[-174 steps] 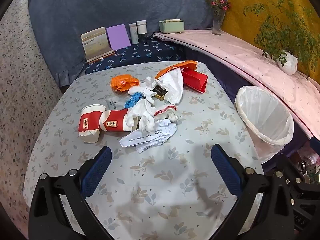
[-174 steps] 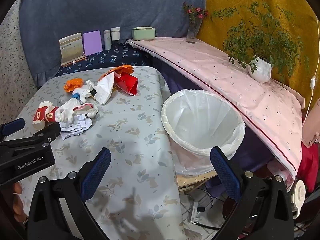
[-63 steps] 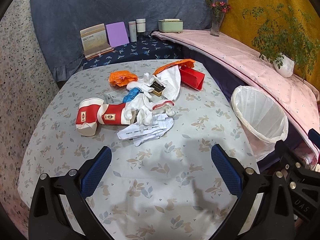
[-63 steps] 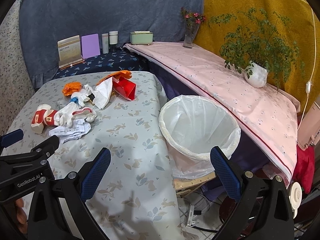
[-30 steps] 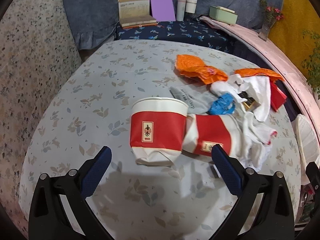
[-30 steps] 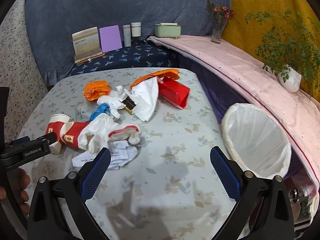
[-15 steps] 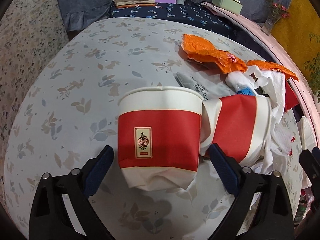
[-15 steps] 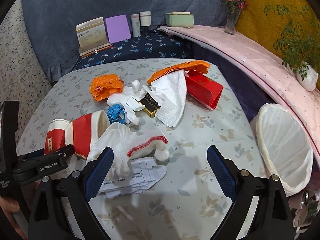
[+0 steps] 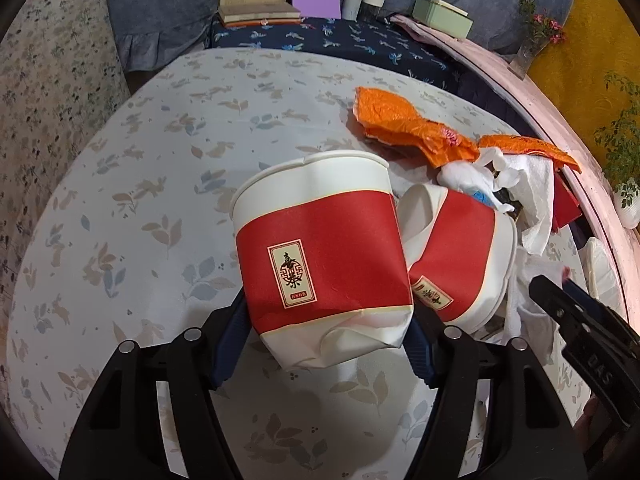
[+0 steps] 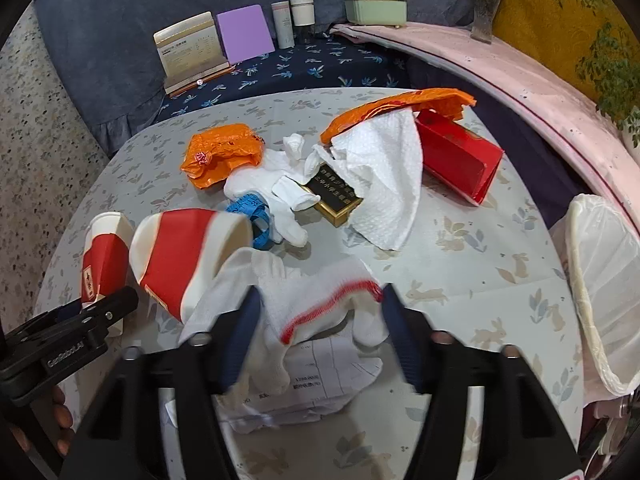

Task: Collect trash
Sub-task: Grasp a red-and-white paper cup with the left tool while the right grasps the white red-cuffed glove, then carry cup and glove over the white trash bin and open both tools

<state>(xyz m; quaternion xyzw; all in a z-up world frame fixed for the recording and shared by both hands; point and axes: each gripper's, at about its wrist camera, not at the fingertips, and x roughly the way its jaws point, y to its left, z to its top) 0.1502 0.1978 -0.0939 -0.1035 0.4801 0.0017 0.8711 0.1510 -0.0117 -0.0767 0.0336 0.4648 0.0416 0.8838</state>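
While both tools close, bare tablecloth [image 9: 132,184] left of crushed cup [image 9: 320,264]

Left tongs [image 9: 326,340] closing, crumpled cup [image 9: 320,256] (between)

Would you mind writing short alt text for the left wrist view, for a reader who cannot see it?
The left tool is closing around the crumpled base of a red-and-white paper cup lying on a floral tablecloth. A second matching cup lies against its right side, with orange wrappers and white tissue behind.
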